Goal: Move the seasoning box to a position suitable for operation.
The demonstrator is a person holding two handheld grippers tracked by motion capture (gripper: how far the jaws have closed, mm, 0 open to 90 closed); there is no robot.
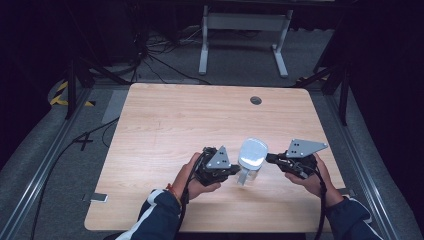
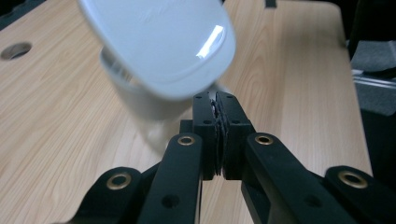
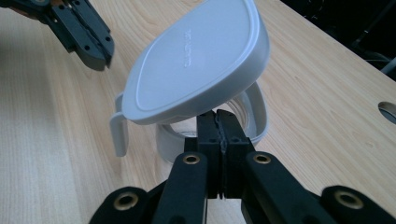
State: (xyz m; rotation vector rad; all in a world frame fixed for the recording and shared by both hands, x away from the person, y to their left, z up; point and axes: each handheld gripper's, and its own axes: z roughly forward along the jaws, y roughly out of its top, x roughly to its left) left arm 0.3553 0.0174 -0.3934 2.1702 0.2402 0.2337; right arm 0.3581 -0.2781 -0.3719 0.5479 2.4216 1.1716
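Observation:
A clear jug (image 1: 248, 176) with a white collar (image 3: 259, 116) and handle (image 3: 119, 135) stands on the wooden table (image 1: 165, 130), between my two grippers. Its white lid (image 1: 252, 151) hangs tilted above the rim. In the right gripper view, my right gripper (image 3: 217, 116) is shut on the near edge of the lid (image 3: 201, 65). My left gripper (image 1: 238, 170) is shut, with its tips (image 2: 218, 100) just under the lid's (image 2: 159, 42) edge beside the jug (image 2: 140, 100). From the right gripper view the left gripper (image 3: 100, 53) stands a little apart from the handle.
A round cable hole (image 1: 256, 100) sits near the table's far edge. Behind the table stands a white desk frame (image 1: 245, 30), and cables lie on the grey floor (image 1: 100, 130). A small flat object (image 1: 98, 197) lies by the table's left front corner.

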